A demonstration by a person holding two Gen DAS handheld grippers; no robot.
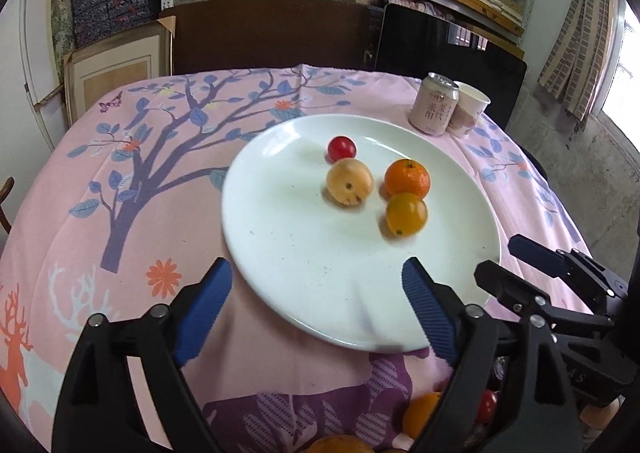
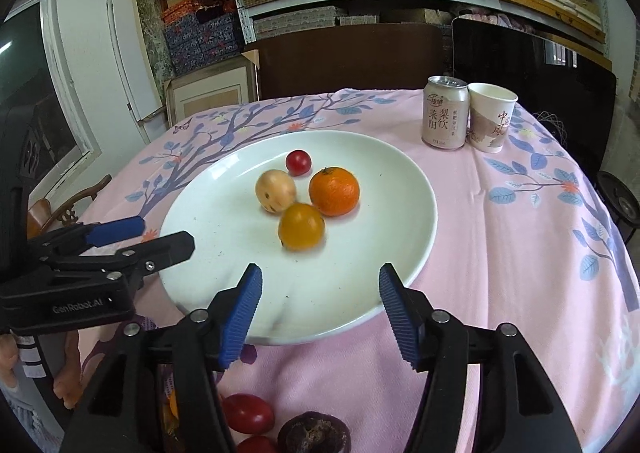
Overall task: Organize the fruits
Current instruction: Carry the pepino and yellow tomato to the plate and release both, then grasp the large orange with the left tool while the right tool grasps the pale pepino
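Observation:
A white plate (image 1: 300, 233) (image 2: 360, 253) on the pink tablecloth carries a red cherry tomato (image 1: 341, 148) (image 2: 298, 162), a pale yellow fruit (image 1: 349, 182) (image 2: 275, 191), a mandarin (image 1: 407, 178) (image 2: 334, 191) and a yellow-orange tomato (image 1: 406, 214) (image 2: 301, 226). My left gripper (image 1: 316, 269) (image 2: 164, 234) hangs open over the plate's near left rim. Beside it, my right gripper (image 2: 320, 273) (image 1: 502, 257) is open over the near right rim. Nothing sits between either pair of fingers. All the fruits on the plate lie ahead of the fingertips.
A drink can (image 2: 446, 113) and a paper cup (image 2: 491, 117) stand at the table's far right. Under the grippers at the near edge lie loose fruits: red tomatoes (image 2: 248, 413), a dark round fruit (image 2: 314, 433) and an orange one (image 1: 420, 413). Shelves and a chair stand behind.

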